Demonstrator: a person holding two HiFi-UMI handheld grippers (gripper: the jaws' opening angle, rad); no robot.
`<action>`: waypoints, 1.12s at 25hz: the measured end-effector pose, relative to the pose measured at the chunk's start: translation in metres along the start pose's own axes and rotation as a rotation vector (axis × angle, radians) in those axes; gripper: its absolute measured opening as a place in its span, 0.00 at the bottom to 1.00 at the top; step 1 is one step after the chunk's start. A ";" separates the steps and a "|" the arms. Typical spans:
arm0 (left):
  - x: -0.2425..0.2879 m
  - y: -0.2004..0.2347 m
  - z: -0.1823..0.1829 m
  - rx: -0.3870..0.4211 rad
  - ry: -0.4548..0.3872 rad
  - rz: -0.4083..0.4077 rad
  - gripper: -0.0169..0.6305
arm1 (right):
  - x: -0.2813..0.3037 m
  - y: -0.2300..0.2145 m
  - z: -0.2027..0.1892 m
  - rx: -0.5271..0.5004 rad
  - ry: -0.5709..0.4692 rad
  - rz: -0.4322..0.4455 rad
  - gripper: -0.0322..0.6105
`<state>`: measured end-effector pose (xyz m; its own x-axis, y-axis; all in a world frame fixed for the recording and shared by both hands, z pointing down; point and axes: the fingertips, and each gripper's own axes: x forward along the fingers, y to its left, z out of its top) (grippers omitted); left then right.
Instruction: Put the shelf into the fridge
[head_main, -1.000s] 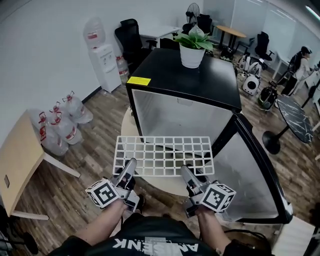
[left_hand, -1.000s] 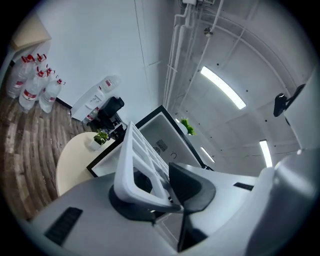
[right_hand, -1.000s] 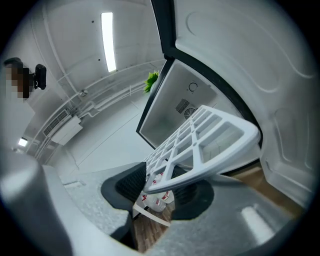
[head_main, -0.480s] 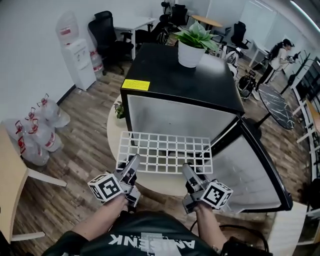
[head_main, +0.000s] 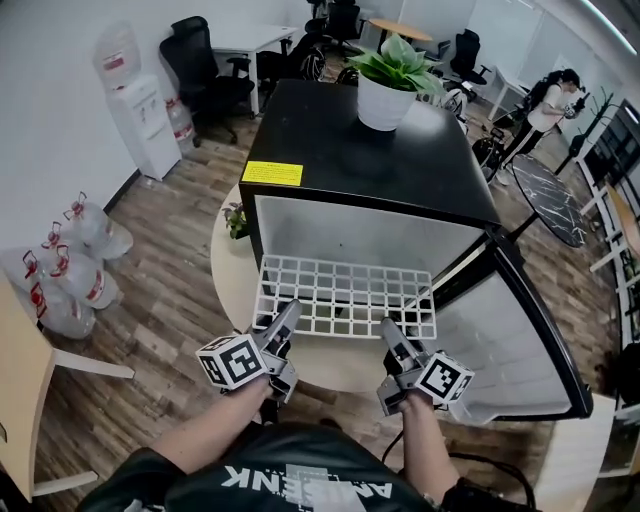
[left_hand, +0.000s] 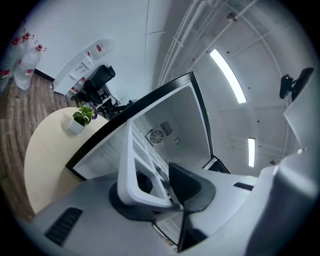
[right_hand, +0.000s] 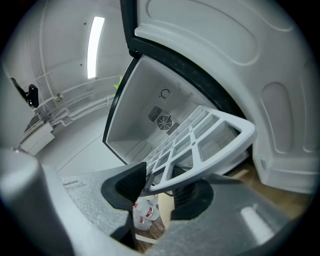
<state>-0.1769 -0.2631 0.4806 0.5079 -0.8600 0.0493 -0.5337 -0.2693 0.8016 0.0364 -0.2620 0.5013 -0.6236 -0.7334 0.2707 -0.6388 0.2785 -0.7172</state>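
Observation:
A white grid shelf (head_main: 345, 297) is held level in front of the open black fridge (head_main: 372, 190), its far edge at the mouth of the white cavity. My left gripper (head_main: 287, 316) is shut on the shelf's near left edge (left_hand: 131, 165). The right gripper (head_main: 388, 330) is shut on its near right edge (right_hand: 200, 152). In both gripper views the shelf points toward the fan on the fridge's back wall (right_hand: 164, 121). The fridge door (head_main: 520, 340) hangs open to the right.
A potted plant (head_main: 391, 82) stands on top of the fridge. The fridge sits on a round beige table (head_main: 235, 290). Water bottles (head_main: 72, 262) lie on the wood floor at left, a water dispenser (head_main: 137, 98) stands by the wall, and office chairs and a person are farther back.
The shelf has moved forward with both grippers; its far edge now reaches the fridge opening. The head view has shifted closer to the fridge.

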 end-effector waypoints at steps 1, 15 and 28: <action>0.002 -0.001 -0.002 -0.004 0.002 -0.005 0.18 | -0.001 -0.003 0.001 -0.001 -0.002 -0.013 0.27; 0.022 0.014 -0.012 -0.036 0.019 0.006 0.18 | 0.010 -0.022 0.004 0.016 -0.002 -0.007 0.27; 0.042 0.029 0.004 -0.058 0.016 -0.006 0.17 | 0.042 -0.013 0.019 0.061 -0.026 0.063 0.26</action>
<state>-0.1737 -0.3092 0.5039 0.5222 -0.8511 0.0535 -0.4910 -0.2488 0.8349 0.0269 -0.3075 0.5097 -0.6492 -0.7318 0.2073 -0.5697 0.2872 -0.7701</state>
